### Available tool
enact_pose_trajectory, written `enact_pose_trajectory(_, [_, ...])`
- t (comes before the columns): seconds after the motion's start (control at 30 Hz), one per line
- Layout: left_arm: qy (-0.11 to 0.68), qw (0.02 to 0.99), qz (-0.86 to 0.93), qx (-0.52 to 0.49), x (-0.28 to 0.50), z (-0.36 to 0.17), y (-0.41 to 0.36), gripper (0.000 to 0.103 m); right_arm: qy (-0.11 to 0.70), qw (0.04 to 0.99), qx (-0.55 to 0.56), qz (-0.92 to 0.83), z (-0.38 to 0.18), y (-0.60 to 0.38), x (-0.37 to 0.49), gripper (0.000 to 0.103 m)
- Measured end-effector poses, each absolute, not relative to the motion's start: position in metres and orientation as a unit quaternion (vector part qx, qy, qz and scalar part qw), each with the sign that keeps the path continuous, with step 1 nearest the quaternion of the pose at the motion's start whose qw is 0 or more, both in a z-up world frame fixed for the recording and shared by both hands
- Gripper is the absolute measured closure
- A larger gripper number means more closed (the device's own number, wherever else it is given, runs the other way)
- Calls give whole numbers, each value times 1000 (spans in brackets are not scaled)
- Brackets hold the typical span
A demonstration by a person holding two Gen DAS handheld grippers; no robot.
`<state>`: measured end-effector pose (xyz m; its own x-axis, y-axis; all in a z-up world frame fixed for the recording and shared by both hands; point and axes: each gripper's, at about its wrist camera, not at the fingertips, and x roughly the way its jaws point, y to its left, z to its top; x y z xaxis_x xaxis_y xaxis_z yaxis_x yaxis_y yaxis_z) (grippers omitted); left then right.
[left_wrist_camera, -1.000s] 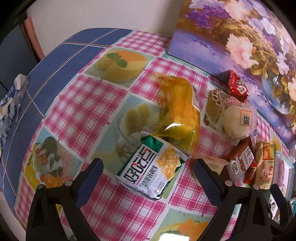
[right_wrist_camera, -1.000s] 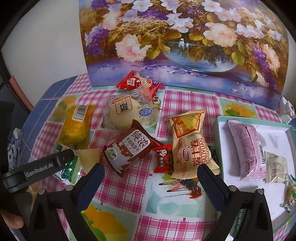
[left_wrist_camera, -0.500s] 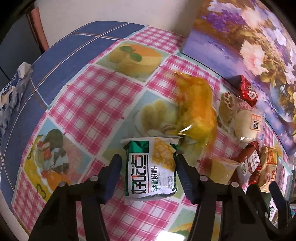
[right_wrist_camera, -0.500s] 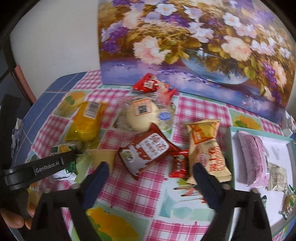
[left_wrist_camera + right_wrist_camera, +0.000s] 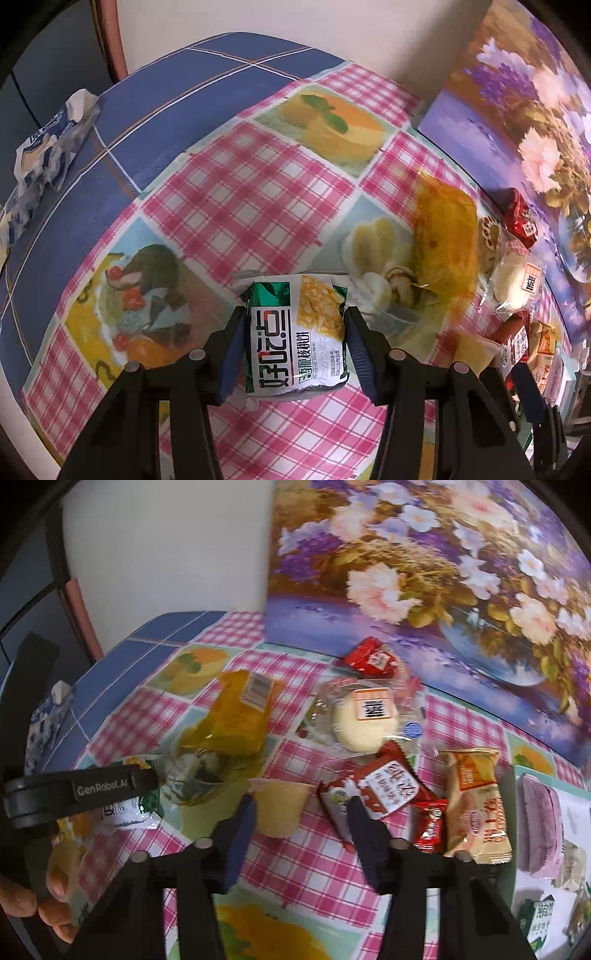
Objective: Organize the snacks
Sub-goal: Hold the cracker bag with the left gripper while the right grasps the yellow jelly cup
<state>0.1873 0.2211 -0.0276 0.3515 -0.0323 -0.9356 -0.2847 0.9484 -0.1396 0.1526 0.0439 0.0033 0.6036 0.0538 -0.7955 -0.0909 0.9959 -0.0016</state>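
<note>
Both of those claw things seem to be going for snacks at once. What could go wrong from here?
The left gripper has been closing on the green packet; the soft bag may crumple or its contents get crushed. The right gripper has been closing around the jelly cup, with the brown packet under one fingertip, so it might snag that too. The two tools work close together and could bump.

"GenRobot.AI" in white on black gripper bar (image 5: 79,795). Chinese print on green-white snack pack (image 5: 297,334) and red-brown packet (image 5: 384,794), unreadable to me.
</note>
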Motion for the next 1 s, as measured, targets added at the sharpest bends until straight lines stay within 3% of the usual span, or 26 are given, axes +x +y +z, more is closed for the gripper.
enact_pose_trajectory(0.33, [563, 810, 78, -141, 188, -28, 221, 49, 451, 890, -30, 59, -11, 55, 157, 69])
enact_pose_trajectory(1.0, [567, 815, 95, -77, 200, -37, 203, 49, 448, 892, -17, 57, -22, 53, 166, 70])
